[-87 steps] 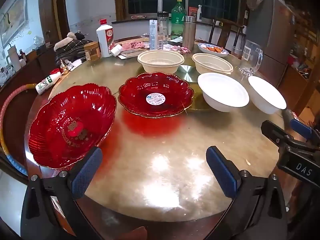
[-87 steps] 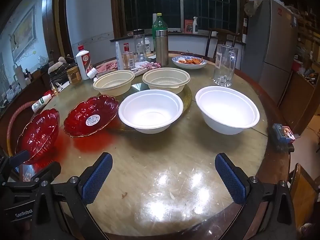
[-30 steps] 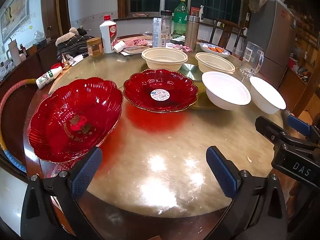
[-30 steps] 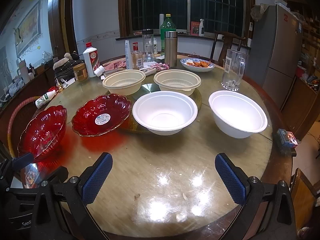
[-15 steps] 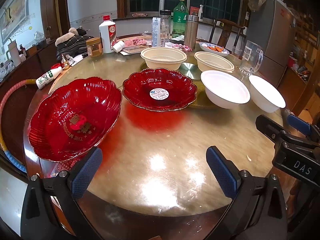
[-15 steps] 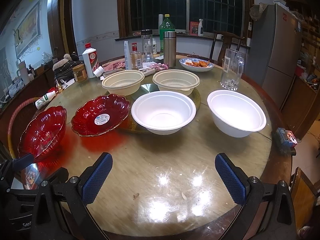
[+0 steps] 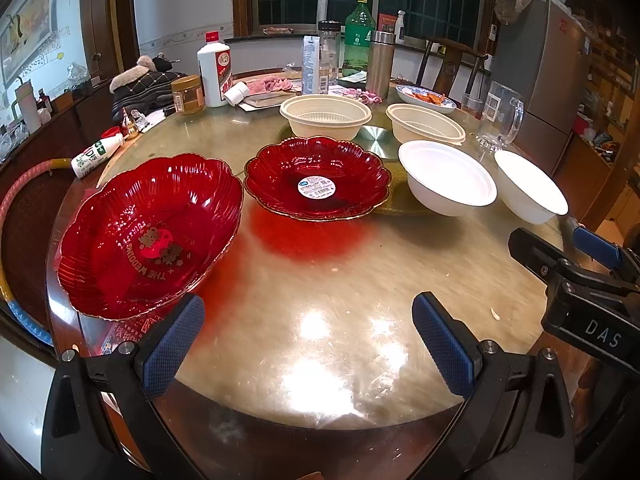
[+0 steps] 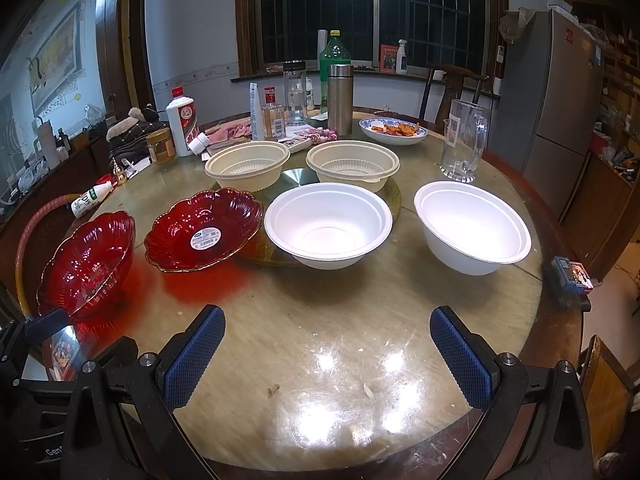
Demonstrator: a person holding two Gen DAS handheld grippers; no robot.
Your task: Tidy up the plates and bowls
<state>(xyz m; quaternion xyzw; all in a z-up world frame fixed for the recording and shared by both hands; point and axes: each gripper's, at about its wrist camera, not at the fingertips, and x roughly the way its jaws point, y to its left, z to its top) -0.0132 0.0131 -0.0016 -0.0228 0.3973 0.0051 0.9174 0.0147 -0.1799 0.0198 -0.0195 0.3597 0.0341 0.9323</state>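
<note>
The left gripper (image 7: 308,340) is spread wide and holds nothing; its left blue pad (image 7: 174,344) sits just beside the rim of the large red glass bowl (image 7: 148,236). The right gripper (image 8: 326,356) is likewise fully spread and empty, above the bare near edge of the round table (image 8: 320,320). Beyond lie the labelled red scalloped plate (image 8: 204,230), two white foam bowls (image 8: 328,226) (image 8: 472,228), apart from each other, and two beige plastic bowls (image 8: 248,166) (image 8: 352,164) behind.
</note>
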